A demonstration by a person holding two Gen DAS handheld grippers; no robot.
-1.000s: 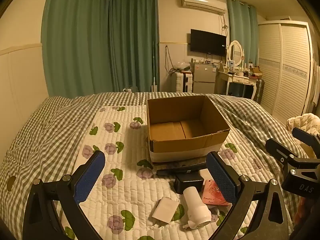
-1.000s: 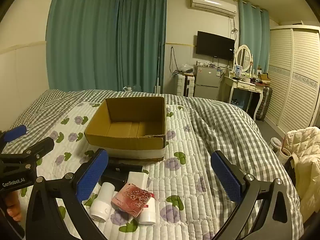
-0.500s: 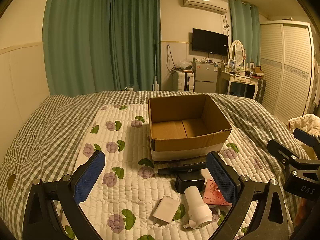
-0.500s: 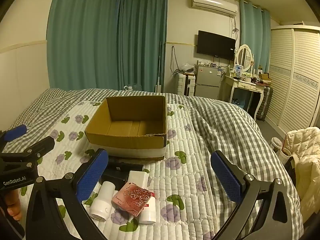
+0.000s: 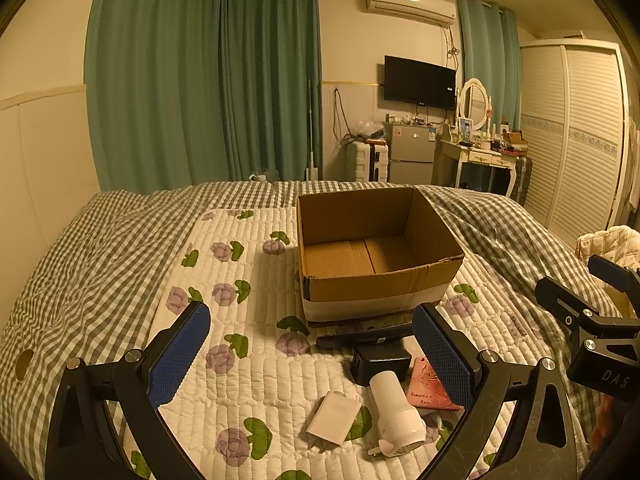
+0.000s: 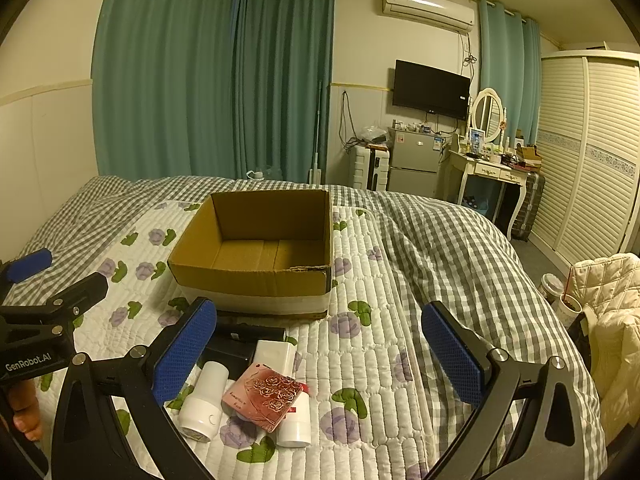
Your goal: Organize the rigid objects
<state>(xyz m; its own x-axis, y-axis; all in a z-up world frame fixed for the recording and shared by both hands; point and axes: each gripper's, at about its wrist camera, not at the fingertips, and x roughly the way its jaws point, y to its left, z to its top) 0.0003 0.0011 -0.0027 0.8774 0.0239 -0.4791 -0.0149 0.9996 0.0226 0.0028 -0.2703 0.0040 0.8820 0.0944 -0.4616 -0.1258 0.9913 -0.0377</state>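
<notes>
An open, empty cardboard box (image 5: 376, 280) (image 6: 256, 286) sits on the bed's floral quilt. In front of it lies a pile: a white cylinder device (image 5: 396, 416) (image 6: 204, 400), a pink rose-embossed case (image 6: 268, 396) (image 5: 428, 390), a black box (image 5: 380, 362), a black stick (image 5: 360, 338) (image 6: 248, 332), a white flat charger (image 5: 334, 424) and a white bottle (image 6: 296, 420). My left gripper (image 5: 312, 360) is open and empty above the pile. My right gripper (image 6: 320, 352) is open and empty, just right of the pile.
The quilt (image 5: 240, 320) lies over a grey checked duvet (image 6: 440, 248). A cream jacket (image 6: 612, 320) and a cup (image 6: 568, 308) are off the bed's right side. A dressing table (image 6: 492, 168), fridge and wardrobe stand at the far wall.
Both views have shifted very slightly; the box and pile sit a touch further right in the left wrist view. Both grippers stay open and nothing has been picked up.
</notes>
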